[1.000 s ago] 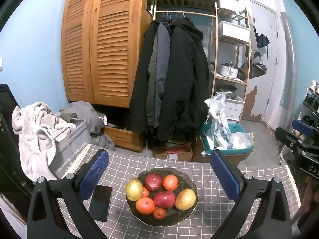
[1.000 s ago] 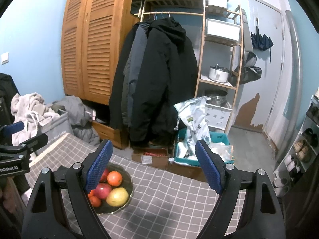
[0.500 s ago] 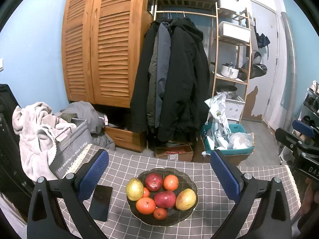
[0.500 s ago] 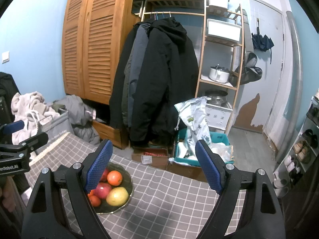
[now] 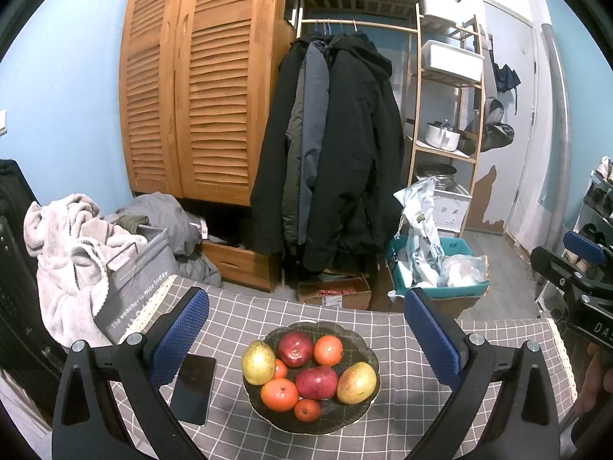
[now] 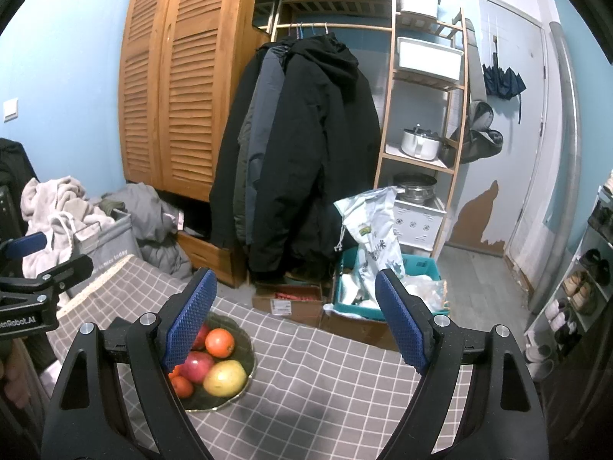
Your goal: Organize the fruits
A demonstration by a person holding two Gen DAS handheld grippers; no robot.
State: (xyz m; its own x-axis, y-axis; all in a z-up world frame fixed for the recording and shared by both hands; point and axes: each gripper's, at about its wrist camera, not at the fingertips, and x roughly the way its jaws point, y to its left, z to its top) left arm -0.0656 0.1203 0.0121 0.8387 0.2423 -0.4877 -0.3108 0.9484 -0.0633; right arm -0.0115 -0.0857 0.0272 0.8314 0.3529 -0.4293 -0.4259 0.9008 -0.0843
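Note:
A dark scalloped bowl sits on the grey checked tablecloth and holds several fruits: a yellow pear, a mango, red apples and oranges. My left gripper hovers open above and before the bowl, nothing between its blue pads. The right gripper is also open and empty, held to the right of the bowl, whose left part is hidden behind its left finger. Over there I can make out the mango and an orange.
A black phone lies on the cloth left of the bowl. A grey laundry basket with towels stands at the table's left edge. Beyond the table are a wooden wardrobe, hanging coats, boxes and a shelf.

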